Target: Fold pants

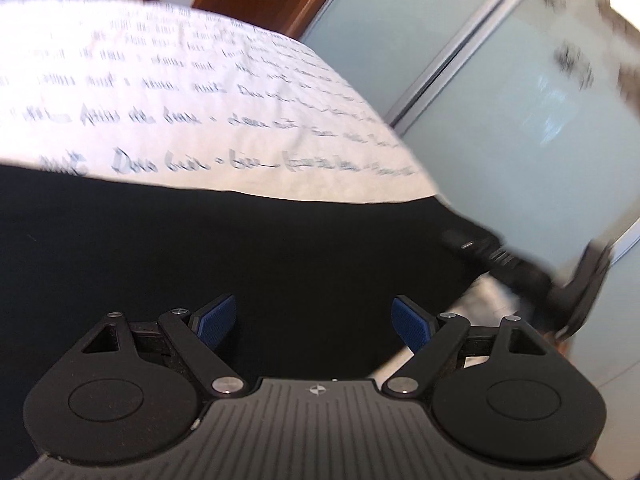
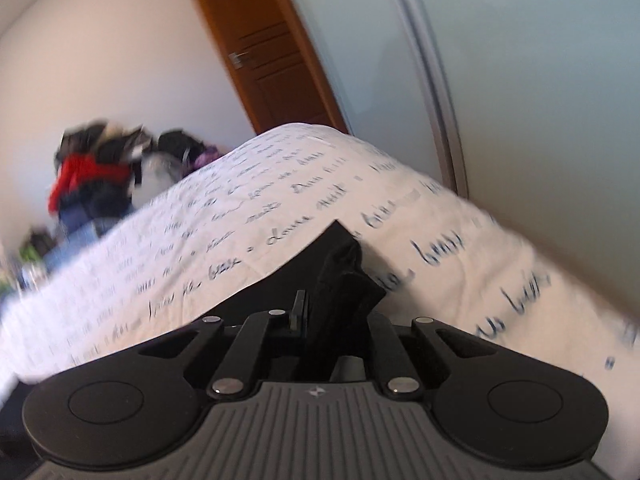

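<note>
Black pants [image 1: 224, 248] lie spread on a bed with a white sheet printed with dark script [image 1: 192, 92]. My left gripper [image 1: 314, 322] is open, its blue pads [image 1: 216, 320] wide apart just above the black cloth, holding nothing. My right gripper [image 2: 332, 312] is shut on a bunched corner of the black pants [image 2: 340, 276], lifting it off the sheet [image 2: 240, 216]. In the left wrist view the right gripper [image 1: 576, 284] shows blurred at the far right with the cloth's edge pulled up to it.
The bed's edge [image 1: 404, 148] drops off to the right beside frosted sliding doors [image 1: 500, 120]. A brown wooden door [image 2: 276, 52] stands behind the bed. A pile of clothes [image 2: 104, 168] sits beyond the bed's far left side.
</note>
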Tool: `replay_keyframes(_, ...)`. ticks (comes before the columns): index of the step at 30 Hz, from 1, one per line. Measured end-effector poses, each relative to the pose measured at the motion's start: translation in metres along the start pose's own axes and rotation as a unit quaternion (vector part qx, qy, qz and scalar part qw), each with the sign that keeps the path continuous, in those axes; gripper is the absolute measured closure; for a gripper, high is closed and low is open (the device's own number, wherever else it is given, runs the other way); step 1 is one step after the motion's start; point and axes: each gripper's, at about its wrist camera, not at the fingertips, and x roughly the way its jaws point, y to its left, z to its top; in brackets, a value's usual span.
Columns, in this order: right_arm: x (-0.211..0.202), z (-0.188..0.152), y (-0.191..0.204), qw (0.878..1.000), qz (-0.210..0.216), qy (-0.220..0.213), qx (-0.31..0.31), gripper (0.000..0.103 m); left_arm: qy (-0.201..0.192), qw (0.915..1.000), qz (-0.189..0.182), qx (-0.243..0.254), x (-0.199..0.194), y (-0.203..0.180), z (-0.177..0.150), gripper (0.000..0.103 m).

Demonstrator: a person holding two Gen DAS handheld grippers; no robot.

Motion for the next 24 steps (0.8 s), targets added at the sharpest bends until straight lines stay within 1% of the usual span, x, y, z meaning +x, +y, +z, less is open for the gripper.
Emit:
replay_keyframes(3, -0.007, -0.006, 0.029, 0.997, -0.004, -0.012, -0.080, 0.094, 0.006, 0.9976, -0.054, -0.043, 0.004, 0.003, 0.005, 0.017)
replay_keyframes(5, -0.014, -0.015, 0.052, 0.990, -0.005, -0.020, -0.139, 0.094, 0.012, 0.9935, -0.091, -0.068, 0.009, 0.004, 0.008, 0.014)
replay_keyframes(8, -0.022, -0.030, 0.087, 0.975, -0.004, -0.025, -0.219, 0.094, 0.020, 0.9839, -0.140, -0.109, 0.019, 0.004, 0.012, 0.011)
replay_keyframes(11, -0.033, -0.043, 0.116, 0.965, 0.021, -0.023, -0.259, 0.094, 0.026, 0.9713, -0.178, -0.155, 0.029, 0.009, 0.014, 0.010)
replay_keyframes(14, -0.042, -0.056, 0.136, 0.958, 0.059, -0.015, -0.281, 0.094, 0.024, 0.9607, -0.193, -0.198, 0.038, 0.020, 0.014, 0.009)
replay_keyframes(17, -0.048, -0.067, 0.152, 0.953, 0.092, -0.003, -0.289, 0.094, 0.018, 0.9555, -0.186, -0.228, 0.042, 0.033, 0.014, 0.010)
replay_keyframes(18, -0.050, -0.071, 0.156, 0.951, 0.099, -0.002, -0.292, 0.094, 0.020, 0.9520, -0.185, -0.243, 0.044, 0.039, 0.013, 0.010)
replay_keyframes(19, -0.052, -0.074, 0.160, 0.950, 0.103, -0.002, -0.295, 0.094, 0.022, 0.9465, -0.187, -0.262, 0.047, 0.046, 0.011, 0.011)
replay_keyframes(21, -0.054, -0.078, 0.166, 0.948, 0.107, -0.002, -0.299, 0.094, 0.024, 0.9328, -0.198, -0.300, 0.049, 0.061, 0.007, 0.016)
replay_keyframes(22, -0.054, -0.080, 0.168, 0.948, 0.107, -0.003, -0.301, 0.094, 0.023, 0.9281, -0.201, -0.313, 0.051, 0.067, 0.006, 0.018)
replay_keyframes(23, -0.056, -0.083, 0.171, 0.946, 0.105, -0.004, -0.306, 0.094, 0.023, 0.9255, -0.202, -0.319, 0.050, 0.071, 0.006, 0.022)
replay_keyframes(24, -0.055, -0.086, 0.173, 0.944, 0.104, -0.006, -0.314, 0.094, 0.023, 0.9247, -0.203, -0.321, 0.050, 0.072, 0.006, 0.027)
